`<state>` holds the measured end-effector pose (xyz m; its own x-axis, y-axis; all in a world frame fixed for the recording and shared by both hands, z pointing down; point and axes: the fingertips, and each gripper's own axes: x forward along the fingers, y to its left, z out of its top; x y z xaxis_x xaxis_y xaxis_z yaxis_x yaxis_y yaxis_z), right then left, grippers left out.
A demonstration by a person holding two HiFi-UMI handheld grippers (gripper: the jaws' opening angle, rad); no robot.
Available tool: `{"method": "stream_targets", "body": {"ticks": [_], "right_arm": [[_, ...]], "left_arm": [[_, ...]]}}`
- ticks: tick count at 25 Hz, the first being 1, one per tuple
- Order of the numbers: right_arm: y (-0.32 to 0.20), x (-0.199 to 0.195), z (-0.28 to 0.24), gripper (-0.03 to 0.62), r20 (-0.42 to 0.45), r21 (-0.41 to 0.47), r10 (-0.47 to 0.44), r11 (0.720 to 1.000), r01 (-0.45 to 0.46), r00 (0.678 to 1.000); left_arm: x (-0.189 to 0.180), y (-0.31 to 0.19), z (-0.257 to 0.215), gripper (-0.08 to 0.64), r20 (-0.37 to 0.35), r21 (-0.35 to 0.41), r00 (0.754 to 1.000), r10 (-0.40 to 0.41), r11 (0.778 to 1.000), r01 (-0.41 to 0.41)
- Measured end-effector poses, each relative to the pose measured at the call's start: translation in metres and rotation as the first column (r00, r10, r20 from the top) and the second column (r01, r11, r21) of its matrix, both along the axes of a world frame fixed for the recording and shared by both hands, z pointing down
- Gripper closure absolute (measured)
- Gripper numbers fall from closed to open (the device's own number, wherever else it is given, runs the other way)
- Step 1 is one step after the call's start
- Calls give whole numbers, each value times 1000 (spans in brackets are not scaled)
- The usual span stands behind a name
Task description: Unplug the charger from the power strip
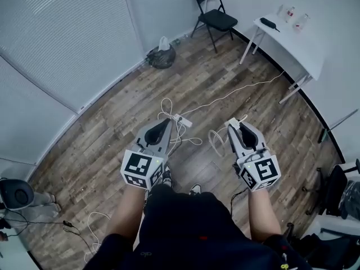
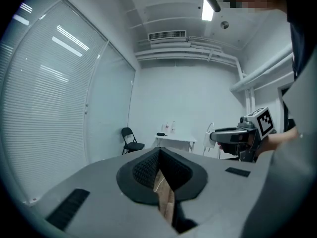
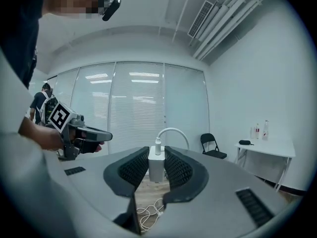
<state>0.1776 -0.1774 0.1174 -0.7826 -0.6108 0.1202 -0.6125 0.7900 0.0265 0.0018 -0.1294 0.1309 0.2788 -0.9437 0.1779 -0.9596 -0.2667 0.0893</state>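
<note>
Charger [image 3: 156,164] in right gripper [image 1: 235,127]; power strip [image 1: 182,120] below, chair [image 1: 214,14] beyond.

floor [image 1: 236,77]: brown wood planks, matt, visible grain
charger [image 3: 156,165]: white plastic, smooth, faint sheen
charger cable [image 3: 171,132]: white, smooth sheath
right gripper [image 1: 235,125]: grey plastic shell, matt
pads [image 3: 133,170]: black, ribbed, rubbery look
folding chair [image 1: 216,16]: black, matt
table [image 1: 292,41]: white, smooth top

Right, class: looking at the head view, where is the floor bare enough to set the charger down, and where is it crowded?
Bare: the boards between the power strip and the blinds wall, and those between the folding chair and the white cable. Crowded: the cable loops around the strip.
</note>
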Motion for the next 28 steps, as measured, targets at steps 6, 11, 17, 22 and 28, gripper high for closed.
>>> {"method": "stream_targets", "body": {"ticks": [6,11,17,22,28], "right_arm": [[13,25,-24,485,-2,46,17,999,-17,1000],[19,24,-37,485,18,69,32,997,-33,999],[35,-1,-48,485,26,92,40,995,-43,999],[46,-18,-48,485,20,95,33,995,-35,999],[58,-30,-52,485,12,102,28,994,-29,1000]], "left_arm": [[20,14,-26,541,33,49,999,-3,999,2],[19,17,-41,541,38,71,999,19,997,-22],[-7,31,-50,541,58,95,998,31,995,-37],[-17,39,-49,541,63,98,997,37,994,-43],[-26,50,-50,541,57,99,998,41,994,-46]]}}
